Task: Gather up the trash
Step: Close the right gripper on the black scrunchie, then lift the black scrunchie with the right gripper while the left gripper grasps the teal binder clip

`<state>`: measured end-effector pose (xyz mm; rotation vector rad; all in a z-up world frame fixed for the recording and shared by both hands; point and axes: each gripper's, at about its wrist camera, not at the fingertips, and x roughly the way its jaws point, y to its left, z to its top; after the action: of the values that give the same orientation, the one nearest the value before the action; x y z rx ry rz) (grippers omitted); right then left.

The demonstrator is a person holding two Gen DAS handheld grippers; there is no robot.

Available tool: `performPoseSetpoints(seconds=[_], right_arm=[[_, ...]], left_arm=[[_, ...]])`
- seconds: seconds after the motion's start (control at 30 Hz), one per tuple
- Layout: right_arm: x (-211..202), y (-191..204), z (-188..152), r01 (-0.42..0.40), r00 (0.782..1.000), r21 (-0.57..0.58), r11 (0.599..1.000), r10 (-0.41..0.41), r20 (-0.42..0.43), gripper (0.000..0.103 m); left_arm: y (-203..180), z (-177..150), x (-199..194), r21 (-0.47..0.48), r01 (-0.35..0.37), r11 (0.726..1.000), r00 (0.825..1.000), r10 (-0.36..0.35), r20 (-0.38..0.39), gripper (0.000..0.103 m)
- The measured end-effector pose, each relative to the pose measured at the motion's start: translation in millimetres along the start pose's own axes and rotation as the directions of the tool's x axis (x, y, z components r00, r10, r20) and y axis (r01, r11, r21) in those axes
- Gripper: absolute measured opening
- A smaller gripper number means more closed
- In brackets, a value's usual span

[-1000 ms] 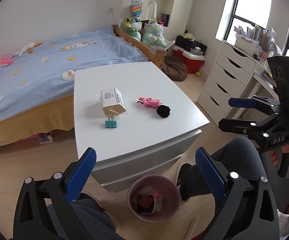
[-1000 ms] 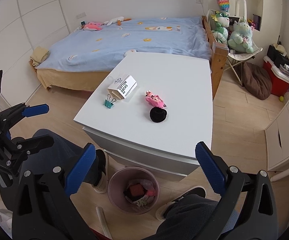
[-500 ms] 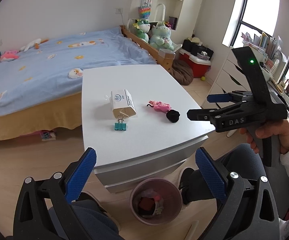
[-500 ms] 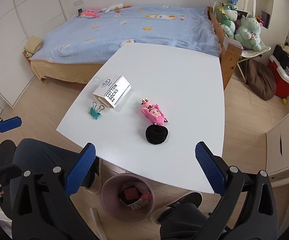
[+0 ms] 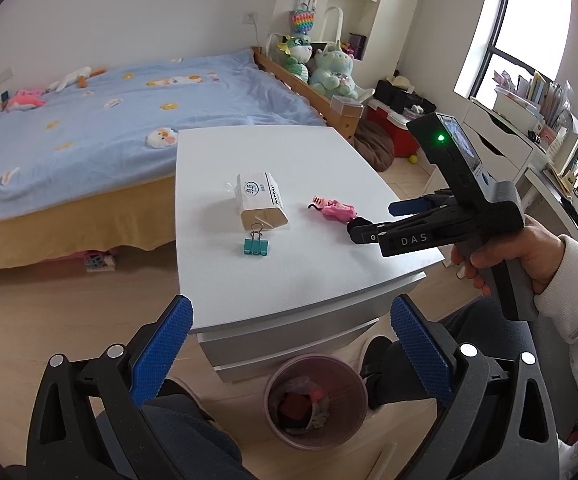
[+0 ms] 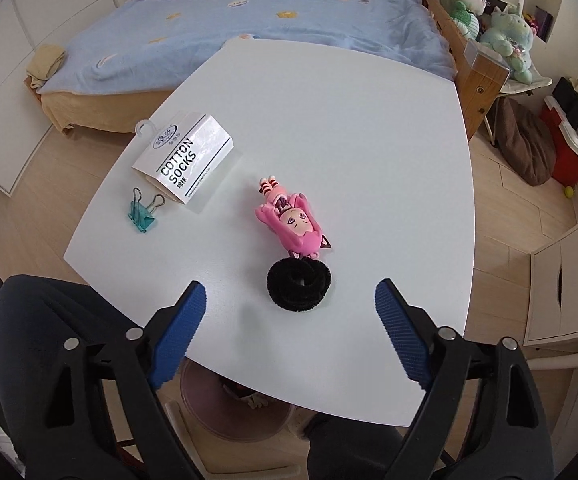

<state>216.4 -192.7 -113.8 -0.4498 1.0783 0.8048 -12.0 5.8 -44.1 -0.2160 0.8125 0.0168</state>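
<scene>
Doll [image 6: 289, 220] between sock box [image 6: 185, 160] and hair tie [image 6: 299, 286].

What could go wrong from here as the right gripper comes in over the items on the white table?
The right gripper is closing with nothing between its jaws yet. The black hair tie touches the pink doll, so a grab may drag or catch the doll too. The tie lies flat and soft, so the fingertips could slide over it. The trash bin sits low under the table edge, so a drop could miss.
</scene>
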Motion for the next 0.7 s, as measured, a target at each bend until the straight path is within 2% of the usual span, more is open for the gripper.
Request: performPoseSetpoints(seconds=[0.17, 0.33, 0.53, 0.7], right_arm=[[9, 0, -1, 0.015, 1.000, -0.006, 1.000, -0.015, -0.018, 0.064], [14, 1, 1, 0.025, 0.999, -0.019, 1.000, -0.026, -0.023, 0.052], [17, 1, 2, 0.033, 0.999, -0.027, 0.999, -0.034, -0.028, 0.034], [15, -1, 0, 0.030, 0.999, -0.020, 0.999, -0.030, -0.018, 0.031]], left_arm=[[3, -1, 0, -0.008, 0.003, 1.000, 1.000, -0.003, -0.001, 0.095], [5, -2, 2, -0.012, 0.003, 1.000, 1.000, -0.003, -0.003, 0.095], [7, -2, 3, -0.017, 0.002, 1.000, 1.000, -0.002, -0.005, 0.095], [9, -1, 5, -0.018, 0.004, 1.000, 1.000, -0.004, -0.005, 0.095]])
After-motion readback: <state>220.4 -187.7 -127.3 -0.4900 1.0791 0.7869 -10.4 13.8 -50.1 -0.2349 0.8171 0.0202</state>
